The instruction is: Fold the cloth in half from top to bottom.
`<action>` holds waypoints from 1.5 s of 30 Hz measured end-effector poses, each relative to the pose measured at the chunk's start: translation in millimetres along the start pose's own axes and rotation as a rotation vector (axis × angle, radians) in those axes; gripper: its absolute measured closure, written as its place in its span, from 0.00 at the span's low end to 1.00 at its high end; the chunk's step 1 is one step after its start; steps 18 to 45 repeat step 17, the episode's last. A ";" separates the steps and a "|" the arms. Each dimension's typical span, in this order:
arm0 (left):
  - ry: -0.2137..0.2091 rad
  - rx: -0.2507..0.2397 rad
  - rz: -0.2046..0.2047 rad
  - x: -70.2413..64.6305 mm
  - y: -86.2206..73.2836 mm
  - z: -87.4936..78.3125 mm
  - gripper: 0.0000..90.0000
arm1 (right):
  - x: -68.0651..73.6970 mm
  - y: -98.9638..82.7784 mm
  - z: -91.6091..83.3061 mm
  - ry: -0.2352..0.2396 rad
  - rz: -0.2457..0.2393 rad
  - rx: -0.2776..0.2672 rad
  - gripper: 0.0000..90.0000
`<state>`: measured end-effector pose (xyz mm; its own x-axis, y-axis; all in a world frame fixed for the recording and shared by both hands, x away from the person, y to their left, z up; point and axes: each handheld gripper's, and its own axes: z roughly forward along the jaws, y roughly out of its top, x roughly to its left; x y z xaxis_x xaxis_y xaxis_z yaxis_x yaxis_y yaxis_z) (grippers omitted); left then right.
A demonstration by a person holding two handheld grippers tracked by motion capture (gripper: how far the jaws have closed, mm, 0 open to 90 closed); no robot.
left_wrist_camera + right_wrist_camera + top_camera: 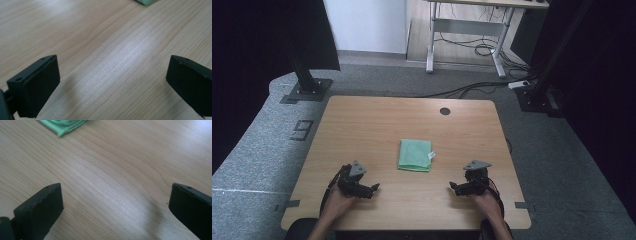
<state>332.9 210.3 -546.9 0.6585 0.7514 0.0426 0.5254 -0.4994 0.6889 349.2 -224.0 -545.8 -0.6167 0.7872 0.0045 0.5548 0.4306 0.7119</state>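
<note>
A folded green cloth [415,155] lies flat near the middle of the wooden table [377,120], a little nearer the person's edge than the far edge, with a small white tag [431,156] sticking out of its right side. The left gripper [371,189] sits close to the near edge toward the left corner, held in the person's left hand [336,204], and the right gripper [455,187] sits close to the near edge toward the right corner in the right hand [486,202]; both are well apart from the cloth. In each gripper view the two black jaws stand spread wide over bare wood with nothing between them. The cloth is cut off at the top edge of both gripper views, a sliver in the left one and a blurred corner in the right. Print on the tag is too small to read. A round dark hole [445,111] marks the table near its far edge.
</note>
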 end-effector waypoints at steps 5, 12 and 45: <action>0.008 0.021 0.011 -3.0 1.4 2.7 0.00 | 2.5 -5.8 7.0 0.009 -0.011 0.018 0.00; -0.022 0.044 -0.043 -0.3 1.1 3.8 0.00 | 3.3 -7.3 8.3 0.009 -0.006 -0.005 0.00; -0.021 0.044 -0.045 -0.2 1.1 3.8 0.00 | 3.2 -7.4 8.4 0.009 -0.006 -0.005 0.00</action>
